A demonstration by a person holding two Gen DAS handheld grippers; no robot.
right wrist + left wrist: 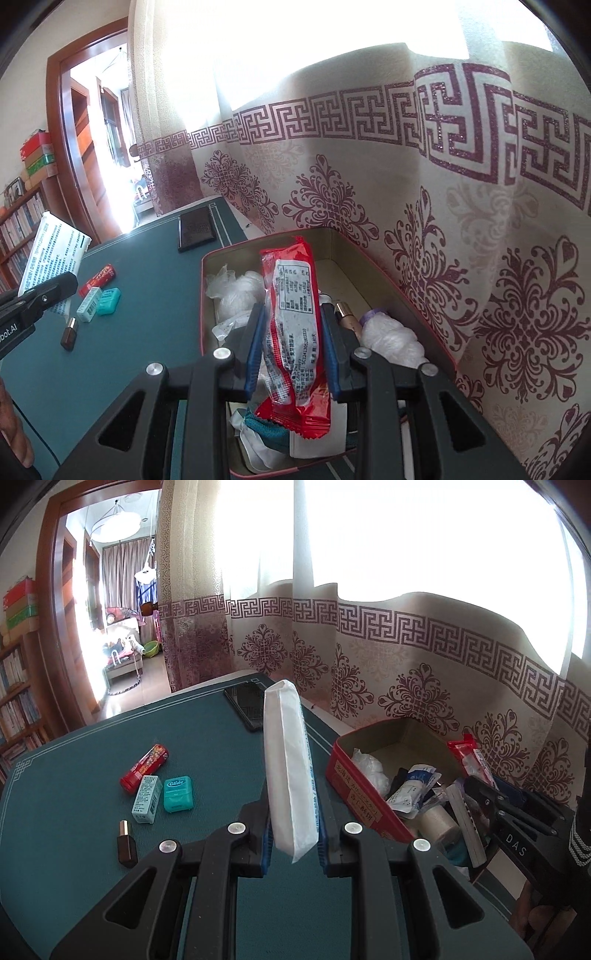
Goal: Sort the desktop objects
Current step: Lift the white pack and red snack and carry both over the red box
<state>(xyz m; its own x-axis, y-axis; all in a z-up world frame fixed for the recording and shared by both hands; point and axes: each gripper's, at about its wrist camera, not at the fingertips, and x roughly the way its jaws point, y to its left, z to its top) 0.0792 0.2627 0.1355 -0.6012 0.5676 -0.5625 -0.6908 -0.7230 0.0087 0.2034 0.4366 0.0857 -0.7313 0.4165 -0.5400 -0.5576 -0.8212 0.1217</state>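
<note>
White packet (290, 771) clamped upright in left gripper (293, 801).

Home, lived-in room. Patterned curtain (406, 657) hung behind green-matted table (74, 775). Bookshelf (16, 701) stood at left. Doorway (110, 609) opened onto sunlit room with ceiling lamp (115, 523) and hanging laundry (146, 579).
</note>
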